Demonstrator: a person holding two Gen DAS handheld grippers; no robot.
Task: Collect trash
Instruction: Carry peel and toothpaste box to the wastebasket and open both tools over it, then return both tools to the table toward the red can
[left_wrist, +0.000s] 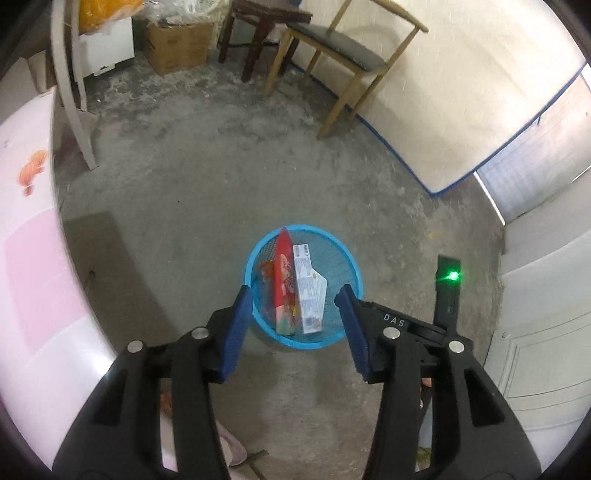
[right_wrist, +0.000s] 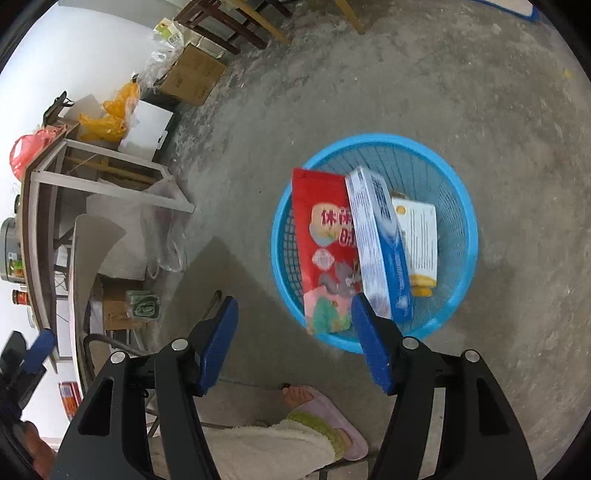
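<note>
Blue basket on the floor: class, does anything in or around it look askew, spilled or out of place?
Nothing has spilled. The red snack bag and the blue-and-white box stand on end in the blue basket, poking above its rim rather than lying flat. A smaller white-and-yellow box sits lower inside. Both grippers are open and empty.

- Bare grey concrete floor (left_wrist: 207, 177), patchy and dusty.
- Far: cardboard box (left_wrist: 179, 46), dark stool (left_wrist: 264, 27), light wood chair (left_wrist: 345, 55) with dark seat.
- Right: white mattress (left_wrist: 461, 107) with blue edging leaning on wall; white door (left_wrist: 546, 354).
- Left: pink-white table (left_wrist: 33, 258); shelf (right_wrist: 48, 206) with orange bags (right_wrist: 110, 114).
</note>
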